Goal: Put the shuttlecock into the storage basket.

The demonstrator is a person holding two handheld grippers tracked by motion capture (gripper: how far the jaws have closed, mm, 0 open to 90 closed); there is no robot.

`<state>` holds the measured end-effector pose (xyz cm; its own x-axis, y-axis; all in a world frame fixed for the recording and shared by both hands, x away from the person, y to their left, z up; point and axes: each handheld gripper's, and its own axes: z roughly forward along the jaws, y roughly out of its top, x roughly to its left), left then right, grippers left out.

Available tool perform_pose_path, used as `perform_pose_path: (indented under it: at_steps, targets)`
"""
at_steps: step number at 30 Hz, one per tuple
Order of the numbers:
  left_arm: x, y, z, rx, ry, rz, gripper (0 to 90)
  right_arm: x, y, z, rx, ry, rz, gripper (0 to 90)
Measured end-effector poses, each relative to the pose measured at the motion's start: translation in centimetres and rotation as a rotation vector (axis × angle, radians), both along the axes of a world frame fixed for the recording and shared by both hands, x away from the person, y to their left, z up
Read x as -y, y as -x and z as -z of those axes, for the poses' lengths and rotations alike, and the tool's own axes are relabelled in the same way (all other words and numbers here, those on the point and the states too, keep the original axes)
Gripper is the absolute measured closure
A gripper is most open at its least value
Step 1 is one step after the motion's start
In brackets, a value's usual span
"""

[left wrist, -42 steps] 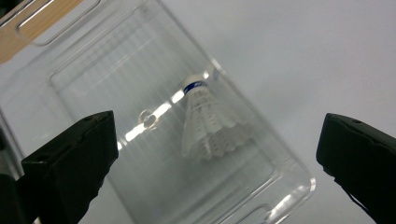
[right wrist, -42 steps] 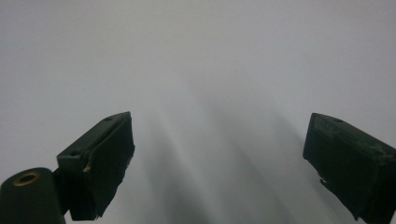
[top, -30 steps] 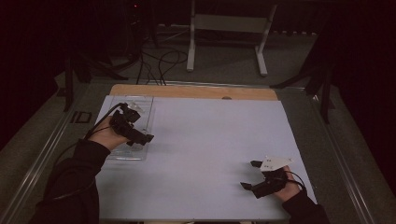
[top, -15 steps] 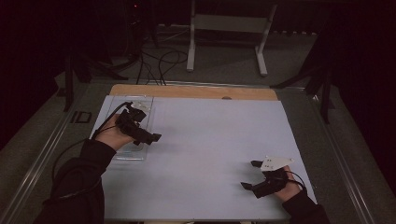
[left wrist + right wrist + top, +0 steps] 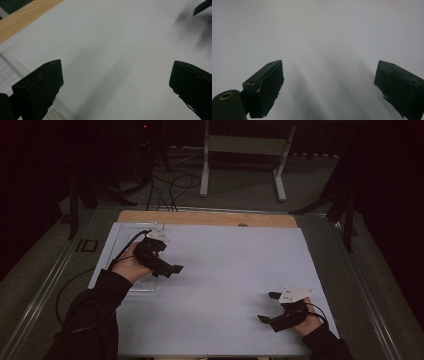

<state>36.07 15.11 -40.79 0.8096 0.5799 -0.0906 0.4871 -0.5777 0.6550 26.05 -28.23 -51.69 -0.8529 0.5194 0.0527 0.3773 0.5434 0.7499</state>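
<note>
A: Left gripper [image 5: 167, 268], high view: how wide do its fingers stand?

B: Cannot tell; too small and dark there. Clear tray [image 5: 142, 285]: largely hidden beneath hand and forearm, its edges faint.

A: Left gripper view?

B: Both fingers [image 5: 40, 87] cut off by the bottom edge. Right gripper [image 5: 202, 6]: one dark tip at the top-right corner, blurred (the rest out of frame).

A: Counter [image 5: 317, 30]?

B: Soft, featureless in the right gripper view.

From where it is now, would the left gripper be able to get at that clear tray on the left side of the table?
Probably yes. The left gripper hangs open at the clear tray's inner edge, with the hand above the tray itself. Nothing stands between them, though the jaws point away toward the white sheet, so it would need turning back.
</note>
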Motion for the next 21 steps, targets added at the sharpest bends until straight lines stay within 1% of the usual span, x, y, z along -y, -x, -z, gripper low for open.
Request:
perform_pose_path:
  at_steps: [6, 7, 9, 11, 12, 13, 16, 18, 19, 21]
  targets:
    - [0.8, 0.4, -0.2, 0.026, 0.019, 0.032, 0.0, -0.1, 0.1, -0.1, -0.005, 0.000, 0.001, 8.9]
    - [1.0, 0.5, -0.3, 0.026, 0.023, 0.042, 0.0, -0.1, 0.1, -0.1, -0.003, 0.003, 0.002, 8.9]
    - [1.5, 0.8, -0.3, 0.041, 0.024, 0.063, 0.0, 0.0, 0.1, -0.1, -0.004, 0.001, 0.000, 8.9]
    - [1.7, 0.9, -0.3, 0.042, 0.023, 0.068, 0.0, -0.1, 0.1, -0.1, -0.002, 0.003, 0.001, 8.9]
    - [1.9, 1.0, -0.3, 0.050, 0.027, 0.079, 0.0, -0.1, 0.1, -0.1, -0.002, 0.005, 0.001, 8.9]
    - [2.3, 1.1, -0.3, 0.048, 0.027, 0.088, 0.0, -0.1, 0.1, -0.1, -0.004, 0.002, -0.001, 8.9]
    - [2.7, 1.3, -0.2, 0.047, 0.023, 0.102, 0.0, -0.1, 0.1, -0.1, 0.000, 0.004, -0.001, 8.9]
    - [3.2, 1.5, -0.1, 0.048, 0.019, 0.120, 0.0, -0.1, 0.1, -0.1, 0.000, 0.008, -0.003, 8.9]
    - [3.3, 1.6, -0.1, 0.043, 0.022, 0.125, 0.0, -0.1, 0.1, -0.1, 0.001, 0.011, -0.004, 8.9]
    - [3.6, 1.9, 0.1, 0.061, 0.027, 0.137, 0.0, -0.2, 0.1, -0.1, 0.000, 0.010, -0.006, 8.9]
